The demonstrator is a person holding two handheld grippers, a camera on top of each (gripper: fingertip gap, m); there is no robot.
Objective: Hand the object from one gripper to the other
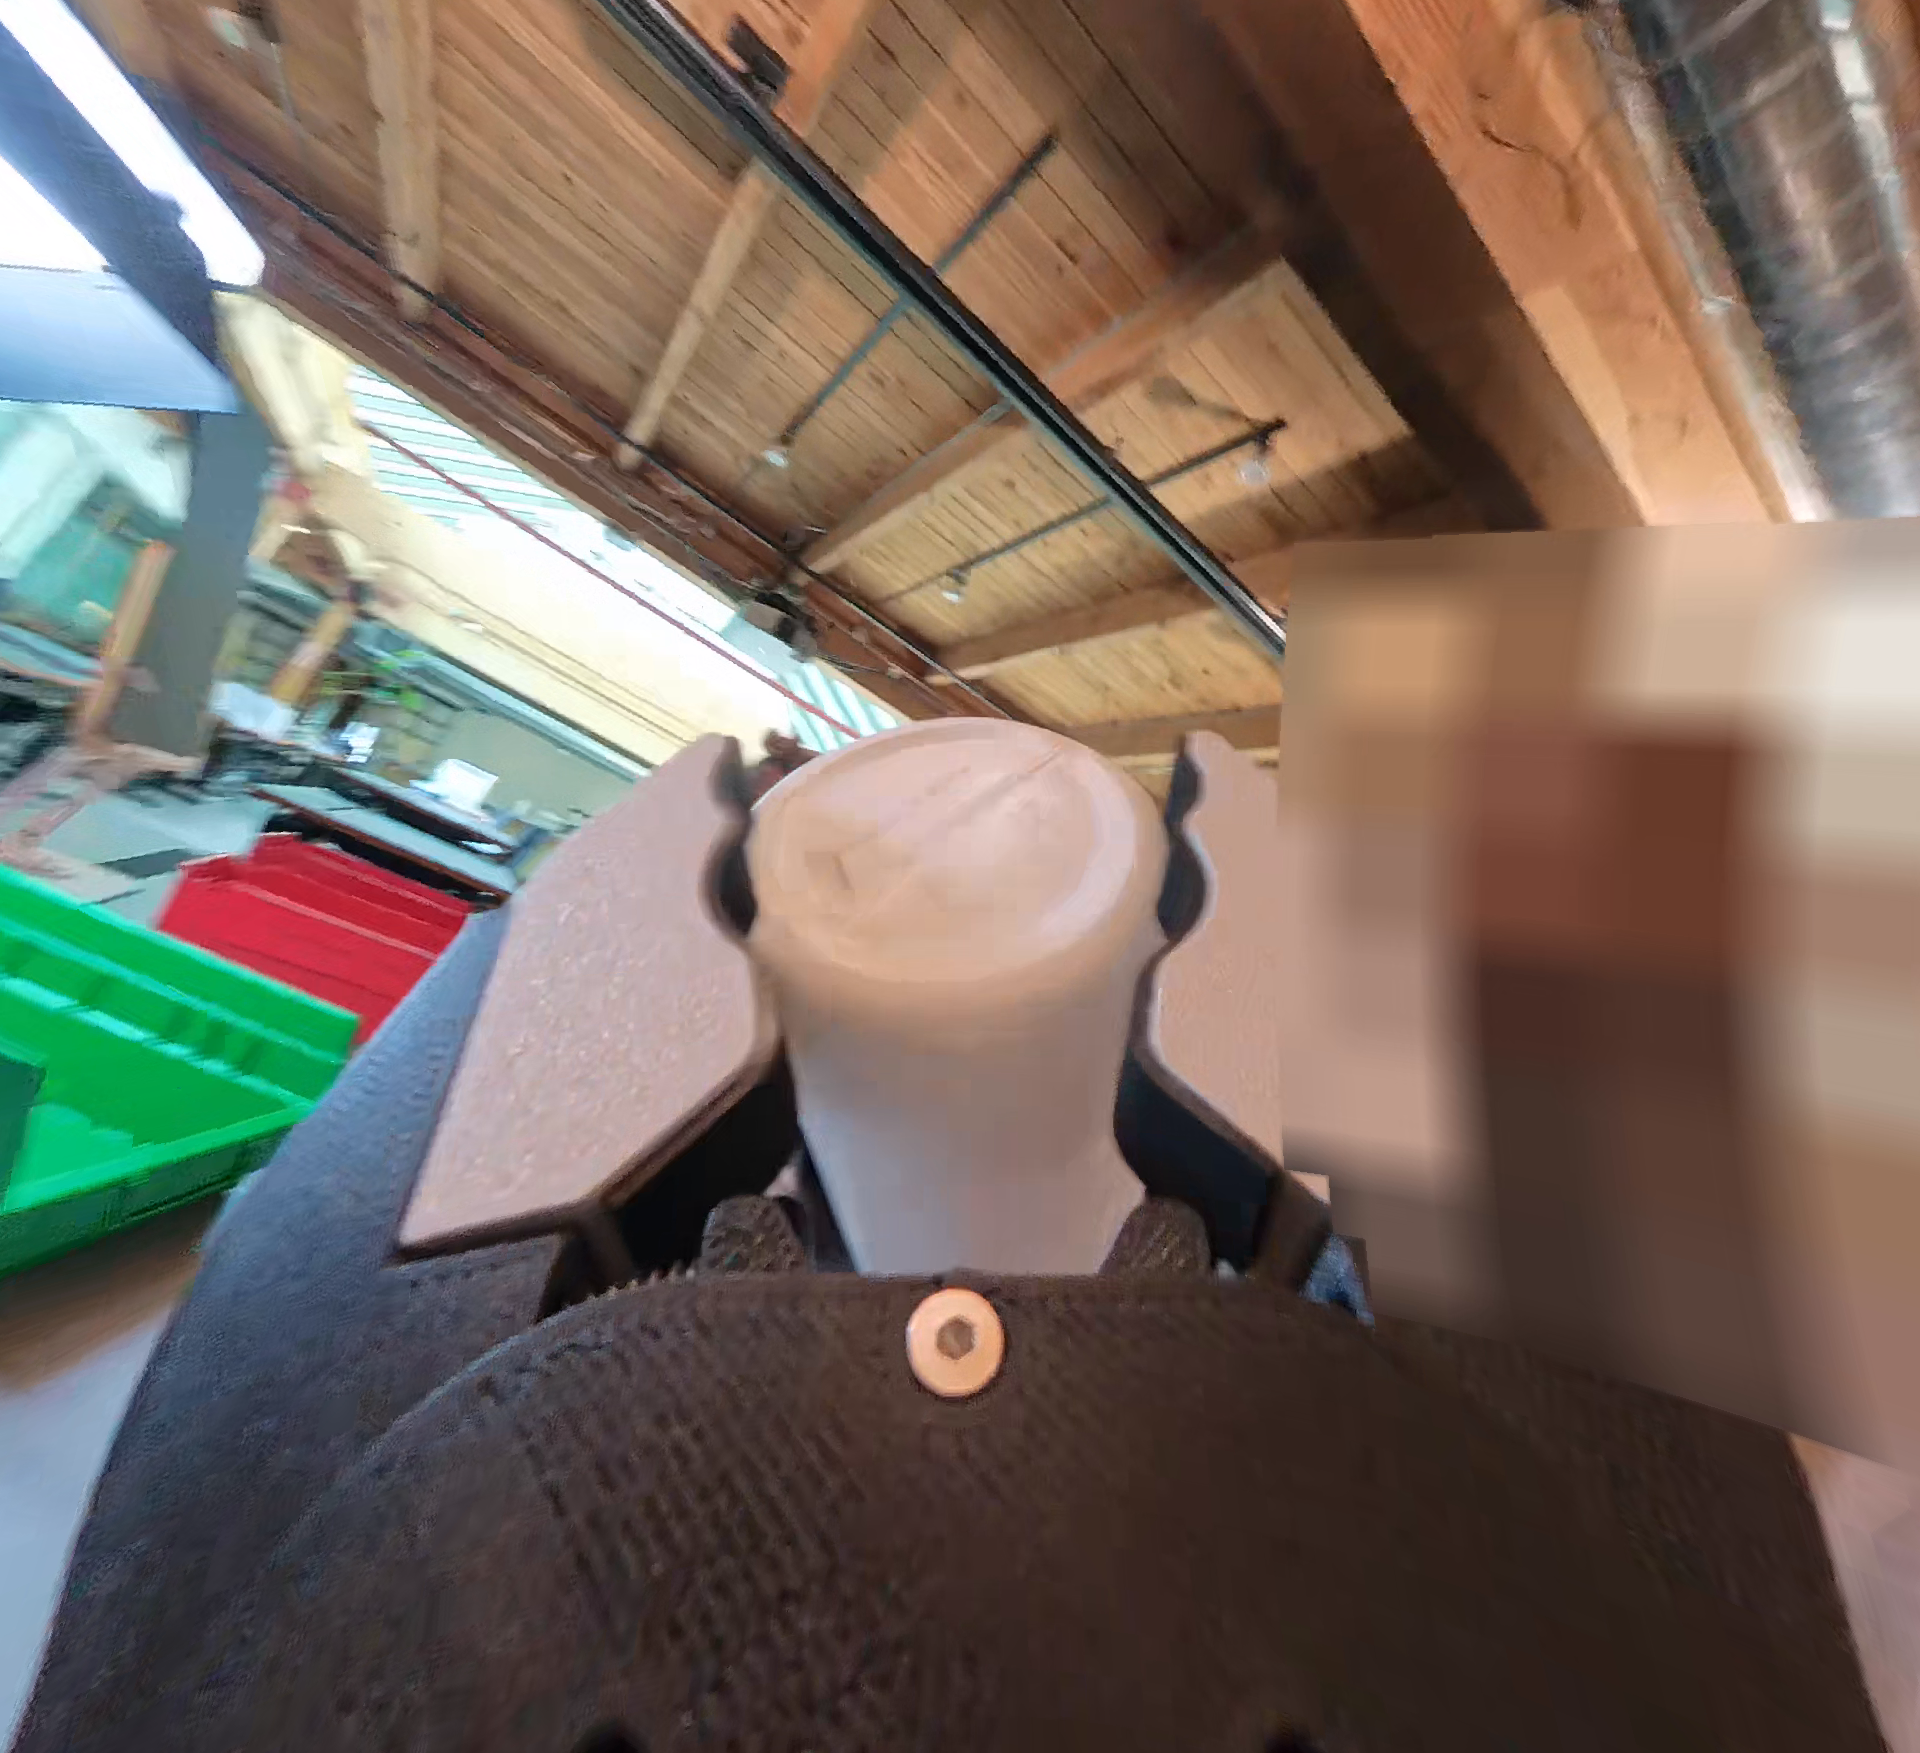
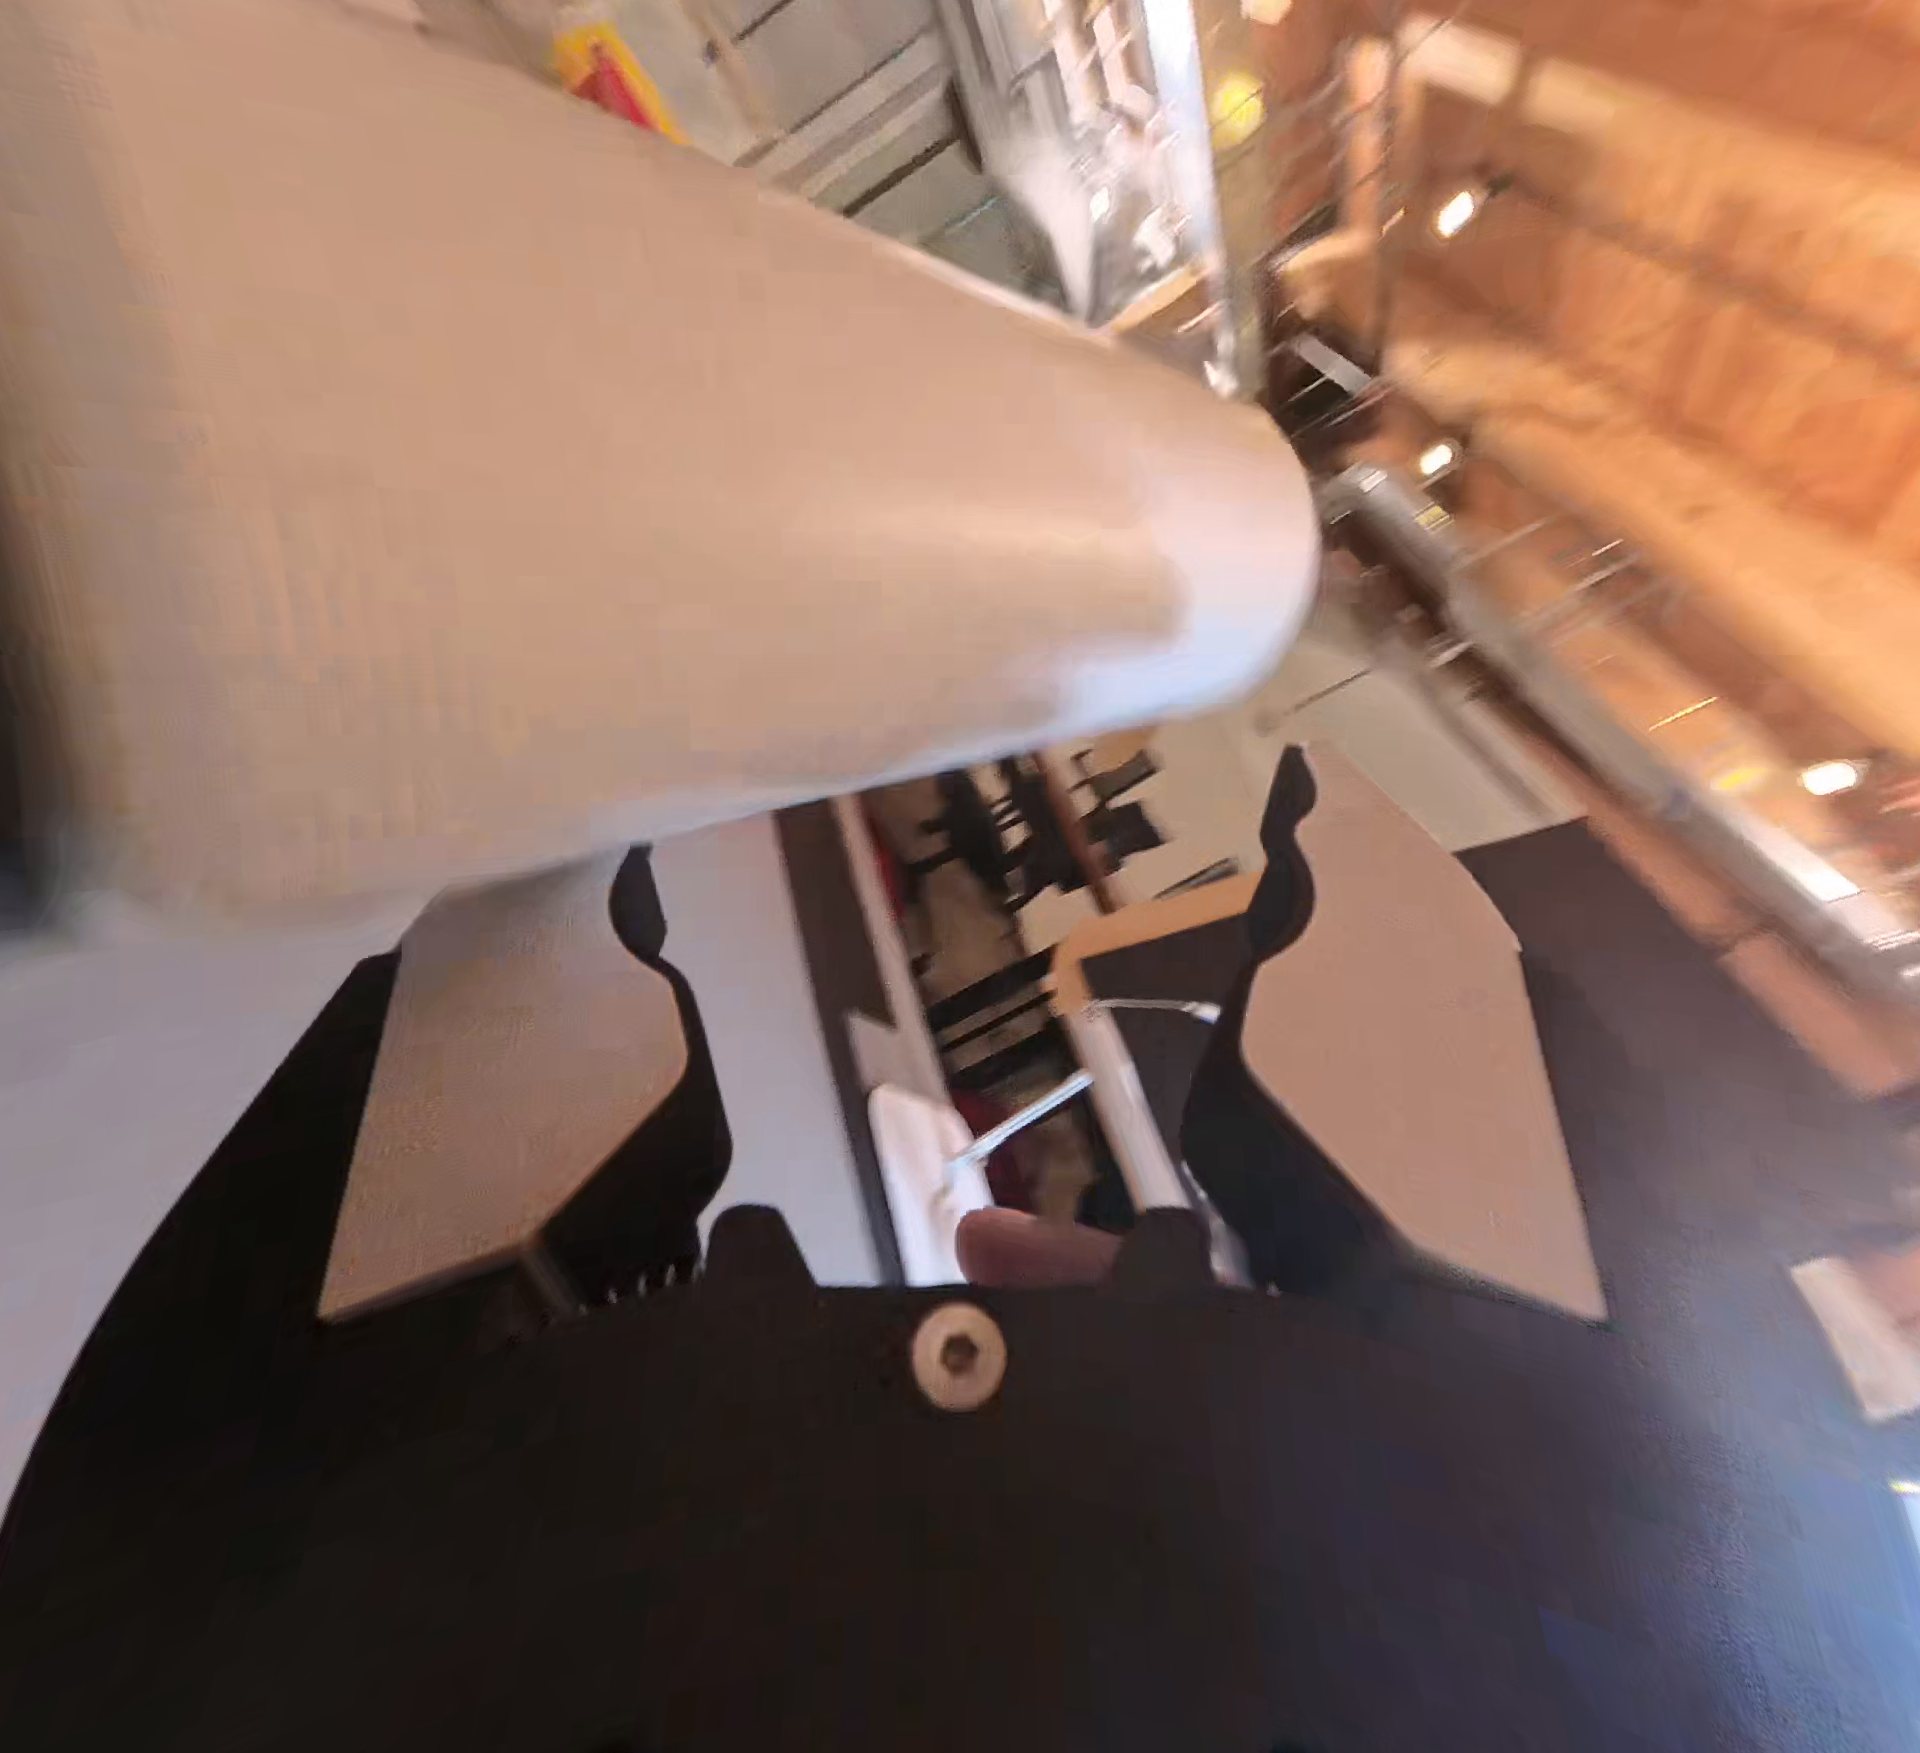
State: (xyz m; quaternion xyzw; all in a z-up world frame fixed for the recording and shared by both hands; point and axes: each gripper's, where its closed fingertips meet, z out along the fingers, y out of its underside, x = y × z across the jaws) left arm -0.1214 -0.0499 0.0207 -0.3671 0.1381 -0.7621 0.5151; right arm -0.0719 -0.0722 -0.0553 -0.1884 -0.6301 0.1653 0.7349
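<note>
The left hand-held gripper (image 1: pixel 961 856) is clenched on a smooth white plastic cylinder (image 1: pixel 951 955) at frame centre, pointing toward the wooden plank ceiling (image 1: pixel 935 249). In the right wrist view, the right hand-held gripper (image 2: pixel 961 882) is spread wide and grips nothing; the cylinder (image 2: pixel 623 508) crosses the upper left.

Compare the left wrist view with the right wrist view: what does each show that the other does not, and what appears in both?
Only the left wrist view shows the left claw shut on the white cylinder, plus a green bin and a red bin. Only the right wrist view shows the right claw open and empty. Both share the white cylinder and a wooden ceiling.
</note>
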